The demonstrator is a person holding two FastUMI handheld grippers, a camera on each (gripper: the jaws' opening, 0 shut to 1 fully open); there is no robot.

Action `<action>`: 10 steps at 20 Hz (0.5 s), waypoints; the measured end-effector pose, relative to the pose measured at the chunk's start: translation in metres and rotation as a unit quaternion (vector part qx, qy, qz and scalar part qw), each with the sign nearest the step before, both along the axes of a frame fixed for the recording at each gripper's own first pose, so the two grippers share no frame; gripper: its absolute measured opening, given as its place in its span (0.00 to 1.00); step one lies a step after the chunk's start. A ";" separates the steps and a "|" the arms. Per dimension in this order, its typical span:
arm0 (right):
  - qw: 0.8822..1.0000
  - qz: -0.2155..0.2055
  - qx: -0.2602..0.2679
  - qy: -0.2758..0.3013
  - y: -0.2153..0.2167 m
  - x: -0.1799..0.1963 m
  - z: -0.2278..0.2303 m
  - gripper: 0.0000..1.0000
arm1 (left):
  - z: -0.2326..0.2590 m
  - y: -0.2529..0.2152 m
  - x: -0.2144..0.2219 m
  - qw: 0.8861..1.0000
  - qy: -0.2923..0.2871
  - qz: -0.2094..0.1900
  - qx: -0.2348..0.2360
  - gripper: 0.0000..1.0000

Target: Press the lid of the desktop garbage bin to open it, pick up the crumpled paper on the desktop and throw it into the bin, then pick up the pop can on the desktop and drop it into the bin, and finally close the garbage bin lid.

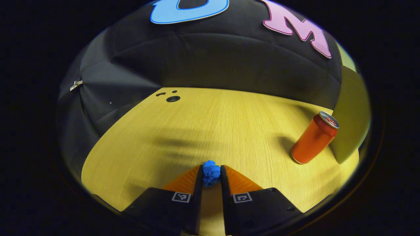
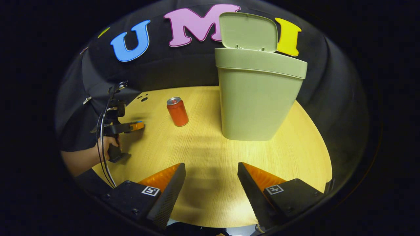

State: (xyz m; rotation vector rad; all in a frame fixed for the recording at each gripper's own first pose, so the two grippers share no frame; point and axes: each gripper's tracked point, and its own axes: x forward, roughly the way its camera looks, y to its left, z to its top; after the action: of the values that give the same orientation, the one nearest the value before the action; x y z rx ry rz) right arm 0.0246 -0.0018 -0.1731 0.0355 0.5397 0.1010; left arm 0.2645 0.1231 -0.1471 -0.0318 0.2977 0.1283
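One crumpled paper [image 1: 211, 173], pinched between both fingers of the left gripper [image 1: 211, 177], well left of the bin [image 2: 259, 95]. One bin, lid [image 2: 248, 32] up. One pop can [image 2: 177, 111] upright, just left of bin. Right gripper [image 2: 211, 183] spread wide, nothing held, before the bin.

left gripper [image 1: 211, 173]: fingers squeezed close on the blue paper ball [image 1: 211, 173], low over the table [image 1: 210, 131]
right gripper [image 2: 211, 178]: fingers wide apart, holding nothing, above the table
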 end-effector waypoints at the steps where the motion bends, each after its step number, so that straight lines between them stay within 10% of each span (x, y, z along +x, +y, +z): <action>1: 1.000 -0.001 0.003 -0.001 -0.001 -0.003 0.000 1.00 | 0.008 -0.002 -0.005 1.000 -0.007 -0.004 0.005 0.32; 10: 0.999 -0.008 0.023 -0.035 -0.012 -0.028 0.018 1.00 | 0.089 -0.056 -0.089 0.996 -0.061 -0.053 0.026 0.32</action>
State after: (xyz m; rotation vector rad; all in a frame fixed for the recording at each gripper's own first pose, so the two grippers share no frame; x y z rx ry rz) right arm -0.0030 -0.0143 -0.1548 0.0807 0.4668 0.0981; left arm 0.1755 0.0671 -0.0580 0.0284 0.1743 0.0279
